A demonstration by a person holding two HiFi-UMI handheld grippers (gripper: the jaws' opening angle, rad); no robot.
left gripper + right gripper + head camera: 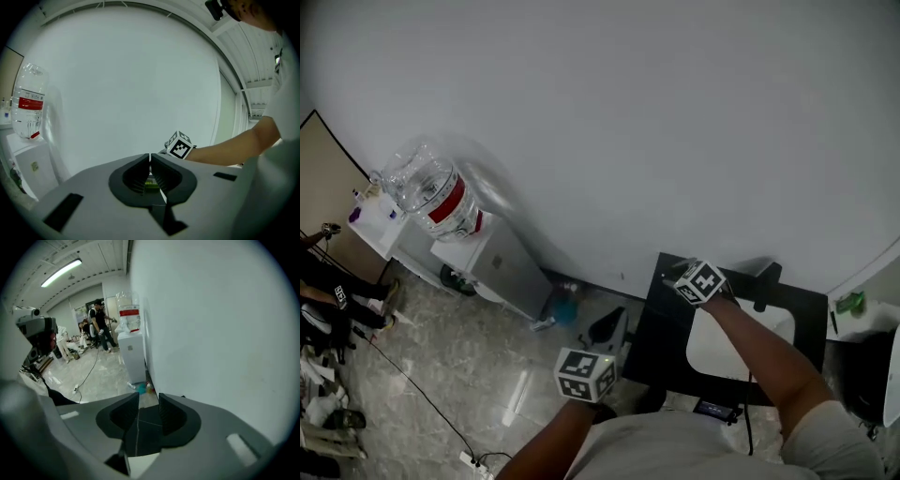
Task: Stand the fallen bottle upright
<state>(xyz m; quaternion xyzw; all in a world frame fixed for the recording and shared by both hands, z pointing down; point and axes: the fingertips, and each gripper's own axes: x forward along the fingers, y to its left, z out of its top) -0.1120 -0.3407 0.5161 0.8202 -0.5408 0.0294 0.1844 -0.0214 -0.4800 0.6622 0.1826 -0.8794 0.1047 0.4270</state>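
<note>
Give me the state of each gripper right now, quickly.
Left gripper: closed, jaws together, holding nothing.
Right gripper: open, jaws apart, nothing between them.

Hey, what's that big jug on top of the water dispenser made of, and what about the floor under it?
Water jug: clear plastic, most likely. You can see straight through its wall, it glints in places, and a red label wraps round it.
Floor: probably polished stone or tile. It is pale and mottled, with a glossy streak of reflected light; which of the two it is, the look leaves open.
</note>
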